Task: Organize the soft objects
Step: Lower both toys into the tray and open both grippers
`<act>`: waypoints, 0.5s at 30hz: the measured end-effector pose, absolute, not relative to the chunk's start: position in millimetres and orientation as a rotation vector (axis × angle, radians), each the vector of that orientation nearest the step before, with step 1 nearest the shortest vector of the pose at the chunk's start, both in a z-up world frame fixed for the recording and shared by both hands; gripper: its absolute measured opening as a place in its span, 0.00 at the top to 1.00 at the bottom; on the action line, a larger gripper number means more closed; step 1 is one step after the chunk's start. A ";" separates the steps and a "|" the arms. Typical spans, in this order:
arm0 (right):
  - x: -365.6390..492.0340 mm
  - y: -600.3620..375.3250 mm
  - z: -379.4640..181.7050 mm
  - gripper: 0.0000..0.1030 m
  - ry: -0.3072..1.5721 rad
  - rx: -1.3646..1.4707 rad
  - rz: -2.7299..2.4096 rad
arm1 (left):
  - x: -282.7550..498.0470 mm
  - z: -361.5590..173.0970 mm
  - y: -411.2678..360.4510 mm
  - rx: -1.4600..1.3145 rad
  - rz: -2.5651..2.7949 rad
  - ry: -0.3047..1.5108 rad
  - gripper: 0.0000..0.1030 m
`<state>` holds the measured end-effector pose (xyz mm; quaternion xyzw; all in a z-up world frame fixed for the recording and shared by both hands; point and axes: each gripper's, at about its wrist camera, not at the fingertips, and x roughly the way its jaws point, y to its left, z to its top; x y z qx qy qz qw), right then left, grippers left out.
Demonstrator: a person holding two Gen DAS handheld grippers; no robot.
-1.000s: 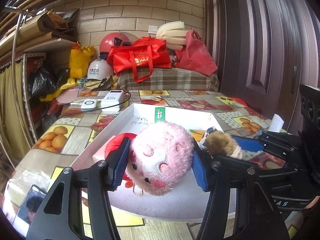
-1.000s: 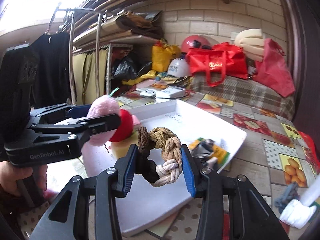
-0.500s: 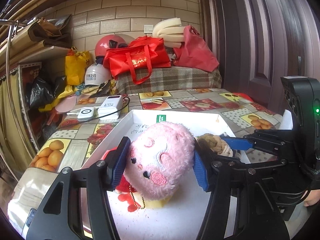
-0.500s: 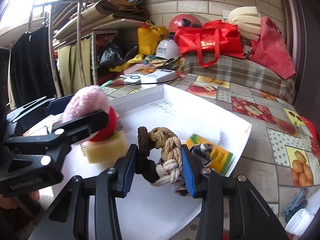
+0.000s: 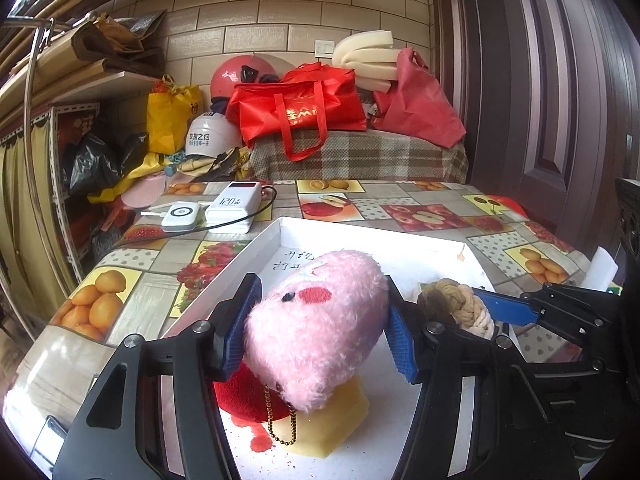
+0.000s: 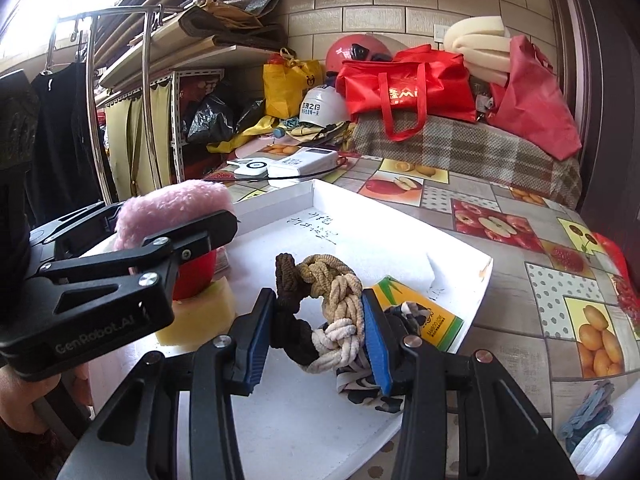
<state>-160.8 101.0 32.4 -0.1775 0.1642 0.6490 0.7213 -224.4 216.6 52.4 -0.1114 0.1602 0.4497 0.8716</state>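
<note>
Left tongs (image 5: 316, 330) are about half open, blue pads squeezing the fuzzy pink plush toy (image 5: 316, 320), held over the shallow white tray (image 5: 352, 236) on the fruit-print bench (image 5: 132, 300). Just beneath sits a yellow foam sponge block (image 5: 320, 428). Right tongs (image 6: 316, 330), just beside, are clamped narrower on the braided brown-and-cream rope ring (image 6: 324, 304), above the same tray.

Fuzzy pink plush toy (image 5: 320, 320) between the left jaws, matt braided cord ring (image 6: 324, 312) in brown, tan and cream between the right jaws, porous yellow sponge (image 5: 328, 428) beneath the plush, smooth white tray (image 6: 400, 240), glossy fruit-print tablecloth (image 6: 520, 240).
</note>
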 end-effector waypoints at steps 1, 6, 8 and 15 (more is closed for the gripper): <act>-161.2 101.0 32.7 0.57 0.360 -0.393 1.433 | -224.1 52.5 218.3 -0.239 0.942 0.335 0.43; -159.0 102.3 32.6 0.57 0.361 -0.391 1.428 | -216.5 47.8 243.2 -0.329 0.952 0.387 0.43; -158.0 102.1 32.5 0.57 0.364 -0.386 1.425 | -220.4 48.2 247.0 -0.368 0.947 0.361 0.43; -157.9 101.5 31.7 0.50 0.368 -0.380 1.423 | -225.5 49.8 239.7 -0.374 0.938 0.327 0.38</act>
